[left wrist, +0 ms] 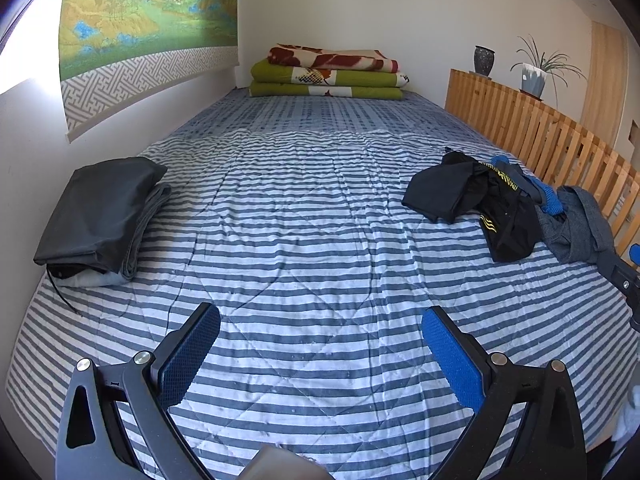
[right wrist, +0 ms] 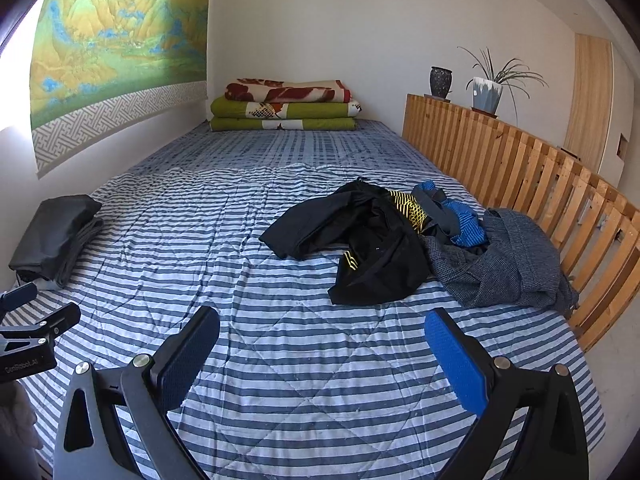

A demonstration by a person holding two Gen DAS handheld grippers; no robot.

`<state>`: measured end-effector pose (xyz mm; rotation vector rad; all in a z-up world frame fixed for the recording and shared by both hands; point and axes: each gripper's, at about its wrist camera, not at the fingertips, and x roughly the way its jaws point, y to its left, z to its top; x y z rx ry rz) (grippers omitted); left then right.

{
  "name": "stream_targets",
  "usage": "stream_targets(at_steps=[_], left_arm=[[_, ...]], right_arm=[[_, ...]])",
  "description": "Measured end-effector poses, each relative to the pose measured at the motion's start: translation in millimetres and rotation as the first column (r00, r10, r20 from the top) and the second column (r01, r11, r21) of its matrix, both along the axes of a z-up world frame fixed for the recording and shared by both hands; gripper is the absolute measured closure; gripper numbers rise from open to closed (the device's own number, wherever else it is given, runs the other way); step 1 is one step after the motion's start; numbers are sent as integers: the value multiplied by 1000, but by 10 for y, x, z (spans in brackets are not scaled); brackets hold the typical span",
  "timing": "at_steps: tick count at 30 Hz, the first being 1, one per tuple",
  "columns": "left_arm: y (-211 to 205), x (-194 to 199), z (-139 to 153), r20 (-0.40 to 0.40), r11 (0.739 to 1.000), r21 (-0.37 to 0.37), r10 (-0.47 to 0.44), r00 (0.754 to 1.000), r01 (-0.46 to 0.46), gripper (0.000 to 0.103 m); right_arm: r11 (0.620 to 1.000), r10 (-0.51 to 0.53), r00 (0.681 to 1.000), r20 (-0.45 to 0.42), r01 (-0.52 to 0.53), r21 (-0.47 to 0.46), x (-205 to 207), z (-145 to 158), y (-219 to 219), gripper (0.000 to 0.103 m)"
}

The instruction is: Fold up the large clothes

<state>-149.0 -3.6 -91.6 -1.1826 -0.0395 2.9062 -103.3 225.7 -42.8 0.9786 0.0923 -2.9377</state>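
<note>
A heap of unfolded clothes lies on the right of the striped bed: a black garment with yellow stripes [right wrist: 372, 248] [left wrist: 496, 208], a blue one [right wrist: 466, 222] and a grey knit one [right wrist: 504, 260] [left wrist: 580, 220]. A stack of folded dark clothes [left wrist: 100, 216] [right wrist: 56, 236] sits at the left edge by the wall. My left gripper [left wrist: 320, 332] hovers open over the near middle of the bed, holding nothing. My right gripper [right wrist: 322, 332] is also open and empty, a little short of the black garment. The left gripper's body [right wrist: 28, 336] shows at the right wrist view's left edge.
The bed's blue-and-white striped quilt [left wrist: 304, 216] spreads wide between the two piles. Folded green and red blankets [left wrist: 328, 72] lie at the far end. A wooden slatted rail [right wrist: 520, 176] with a vase [right wrist: 440, 82] and a potted plant [right wrist: 488, 94] borders the right side. A landscape hanging [left wrist: 148, 12] covers the left wall.
</note>
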Motion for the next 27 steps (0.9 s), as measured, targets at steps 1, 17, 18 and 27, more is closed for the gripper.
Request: stream_targets(at_steps=[1, 17, 18, 27], left_arm=[[1, 0, -18, 6, 1000, 1, -1, 1000, 1, 1], [7, 154, 64, -16, 1000, -4, 1, 1000, -1, 1], [8, 154, 67, -16, 1000, -5, 0, 1000, 0, 1], [-7, 152, 55, -13, 1000, -2, -3, 1000, 3, 1]], right_arm=[[1000, 0, 1000, 0, 0, 5, 8, -11, -3, 2], [1000, -24, 1000, -7, 24, -16, 96, -7, 59, 2], [1000, -24, 1000, -9, 24, -14, 102, -5, 58, 2], [1000, -19, 1000, -2, 19, -13, 94, -25, 71, 2]])
